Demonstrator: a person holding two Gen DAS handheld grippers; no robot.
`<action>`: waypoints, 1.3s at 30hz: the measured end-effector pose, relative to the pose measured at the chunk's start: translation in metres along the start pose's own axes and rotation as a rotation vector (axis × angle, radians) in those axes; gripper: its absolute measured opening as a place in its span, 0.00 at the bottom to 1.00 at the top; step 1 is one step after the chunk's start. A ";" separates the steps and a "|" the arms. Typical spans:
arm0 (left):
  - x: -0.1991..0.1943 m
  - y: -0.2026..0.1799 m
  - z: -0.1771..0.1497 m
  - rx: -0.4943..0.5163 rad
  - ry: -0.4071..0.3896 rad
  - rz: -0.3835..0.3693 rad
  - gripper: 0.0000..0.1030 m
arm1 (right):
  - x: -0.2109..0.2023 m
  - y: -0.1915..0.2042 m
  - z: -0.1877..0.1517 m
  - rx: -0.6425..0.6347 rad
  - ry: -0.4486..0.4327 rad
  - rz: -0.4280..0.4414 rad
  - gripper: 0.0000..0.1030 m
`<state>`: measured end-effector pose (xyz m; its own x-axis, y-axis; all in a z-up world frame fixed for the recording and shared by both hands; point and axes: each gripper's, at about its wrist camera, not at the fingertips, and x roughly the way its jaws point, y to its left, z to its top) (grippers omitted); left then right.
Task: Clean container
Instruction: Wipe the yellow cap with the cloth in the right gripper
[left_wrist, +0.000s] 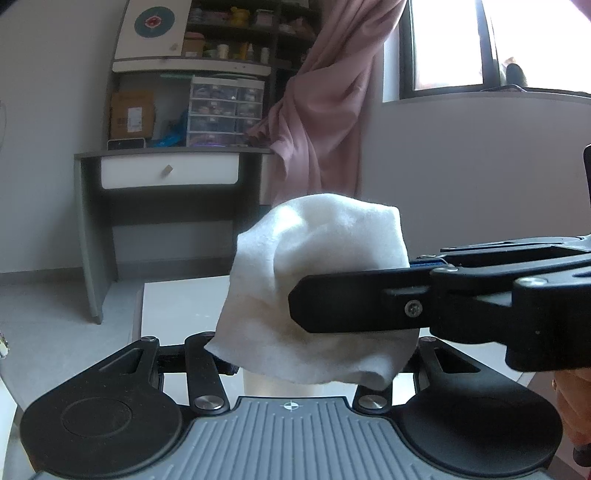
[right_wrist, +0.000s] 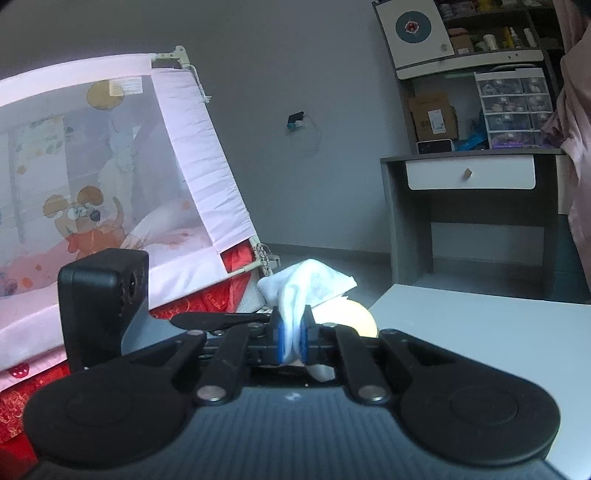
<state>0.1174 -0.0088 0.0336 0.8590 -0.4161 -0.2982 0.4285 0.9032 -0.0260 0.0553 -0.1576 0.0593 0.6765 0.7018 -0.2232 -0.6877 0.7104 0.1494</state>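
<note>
Container (left_wrist: 258, 384) pinched in left gripper (left_wrist: 317, 369) — draped by white cloth (left_wrist: 317, 280) — right gripper (right_wrist: 291, 341) clamping that cloth.

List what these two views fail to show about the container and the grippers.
1. Container: in the left wrist view the cloth covers all but a cream strip, so its opening and any dirt are hidden.
2. Left gripper fingertips: same view, under the cloth.
3. Right wrist view: only a cream curve of the container shows behind the right gripper, which is shut on the cloth.
</note>
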 end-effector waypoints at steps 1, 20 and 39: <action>0.000 0.000 0.000 0.000 0.000 0.000 0.44 | 0.000 -0.001 0.000 0.000 -0.001 -0.003 0.09; -0.002 -0.002 0.002 0.003 0.004 0.004 0.44 | -0.001 -0.030 -0.005 0.097 -0.018 -0.106 0.10; 0.000 -0.007 0.008 0.012 0.016 0.020 0.44 | 0.004 -0.054 -0.023 0.178 0.012 -0.213 0.10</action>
<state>0.1162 -0.0159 0.0411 0.8627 -0.3964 -0.3141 0.4150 0.9098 -0.0084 0.0894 -0.1945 0.0283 0.7973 0.5354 -0.2786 -0.4721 0.8408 0.2648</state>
